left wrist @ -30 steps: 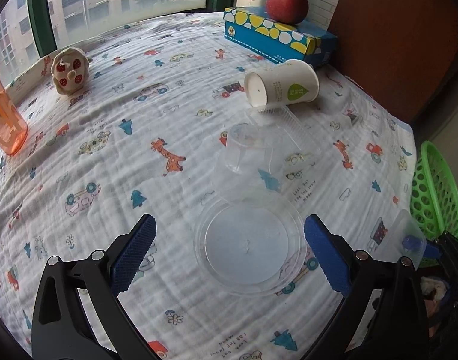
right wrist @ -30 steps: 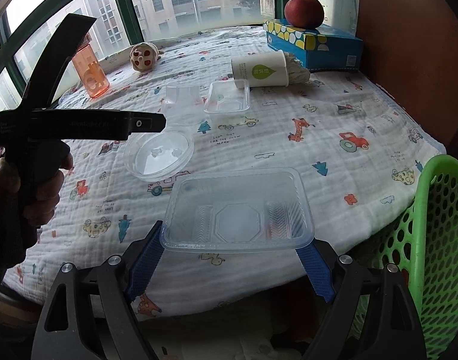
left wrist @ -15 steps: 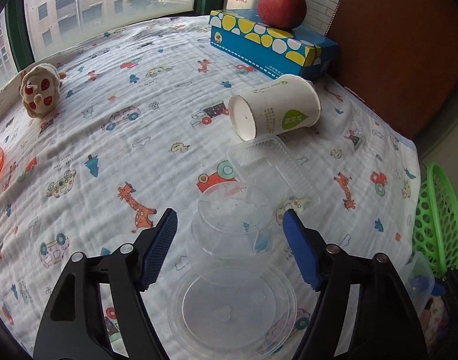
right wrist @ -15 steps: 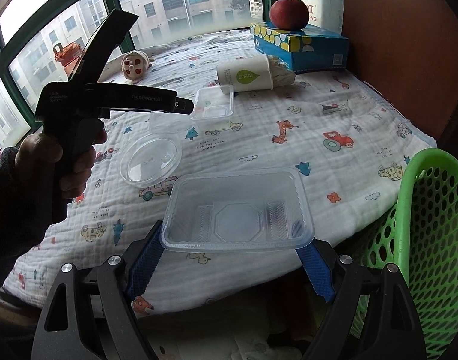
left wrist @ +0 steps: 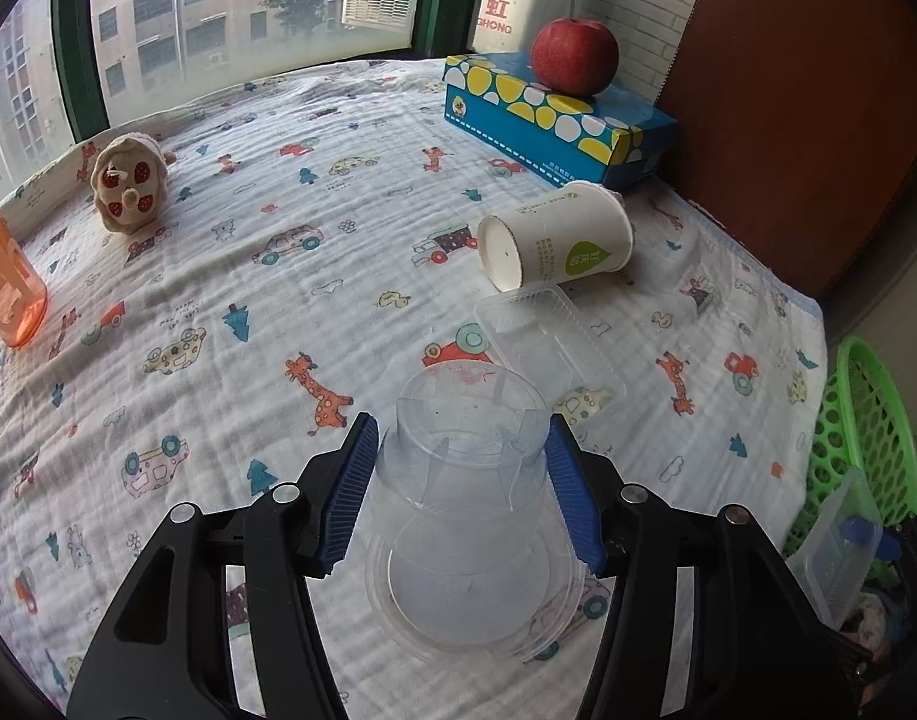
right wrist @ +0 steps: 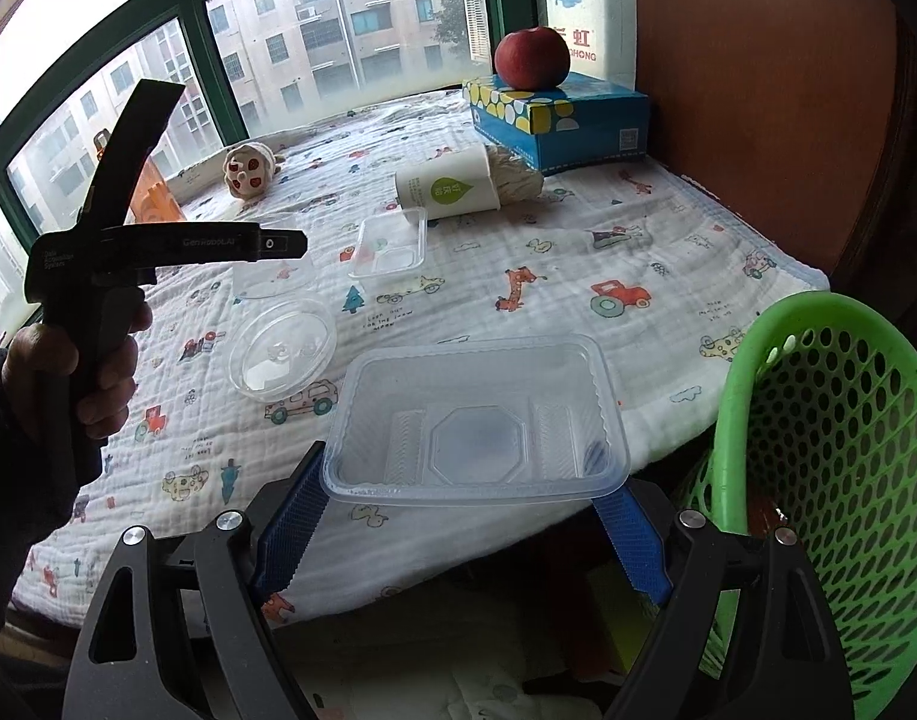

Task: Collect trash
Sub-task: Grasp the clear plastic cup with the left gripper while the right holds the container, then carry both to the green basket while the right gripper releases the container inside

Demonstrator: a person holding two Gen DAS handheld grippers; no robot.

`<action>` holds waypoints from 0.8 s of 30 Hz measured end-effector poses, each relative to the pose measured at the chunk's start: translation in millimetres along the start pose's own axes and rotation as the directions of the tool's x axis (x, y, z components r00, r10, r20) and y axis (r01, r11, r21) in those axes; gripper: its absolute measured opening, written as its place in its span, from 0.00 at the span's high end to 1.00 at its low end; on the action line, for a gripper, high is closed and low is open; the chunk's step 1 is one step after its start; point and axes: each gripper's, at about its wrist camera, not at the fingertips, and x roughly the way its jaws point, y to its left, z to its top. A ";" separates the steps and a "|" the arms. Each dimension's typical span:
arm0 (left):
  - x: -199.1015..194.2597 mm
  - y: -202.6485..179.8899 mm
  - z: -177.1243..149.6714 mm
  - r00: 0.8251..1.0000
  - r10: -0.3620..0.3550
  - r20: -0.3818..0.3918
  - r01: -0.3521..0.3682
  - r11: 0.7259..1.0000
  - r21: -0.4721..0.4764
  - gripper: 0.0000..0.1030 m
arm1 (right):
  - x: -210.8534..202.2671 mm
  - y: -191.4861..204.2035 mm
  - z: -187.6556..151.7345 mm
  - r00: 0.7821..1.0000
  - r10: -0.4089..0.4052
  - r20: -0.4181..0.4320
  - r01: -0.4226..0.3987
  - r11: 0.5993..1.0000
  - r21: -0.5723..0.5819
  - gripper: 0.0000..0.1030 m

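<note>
The left tool (left wrist: 458, 495) has just closed on a clear cup (left wrist: 467, 456) above the lid (left wrist: 398, 612); thin walls may buckle and slip. The right tool (right wrist: 458, 516) holds a tray (right wrist: 476, 420), basket (right wrist: 830, 450) at 3 o'clock; it could catch the rim.

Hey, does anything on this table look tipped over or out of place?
Yes. The paper cup lies on its side by the tissue box, crumpled tissue at its mouth. A red apple sits on that box. Empty clear containers are scattered over the cloth.
</note>
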 end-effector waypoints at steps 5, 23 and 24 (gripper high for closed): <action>-22.1 -17.8 -1.0 0.999 -0.033 0.027 0.032 0.999 0.023 0.45 | -15.5 -20.1 -1.7 0.999 -0.042 0.027 0.040 0.998 0.051 0.21; -44.7 -157.8 -4.3 0.980 -0.196 0.017 0.189 0.960 0.205 0.45 | -72.2 -129.6 -29.1 0.971 -0.228 0.069 0.203 0.943 0.264 0.21; -44.8 -165.7 -4.5 0.979 -0.203 0.014 0.195 0.957 0.216 0.45 | -74.3 -136.7 -31.3 0.970 -0.236 0.065 0.209 0.938 0.277 0.21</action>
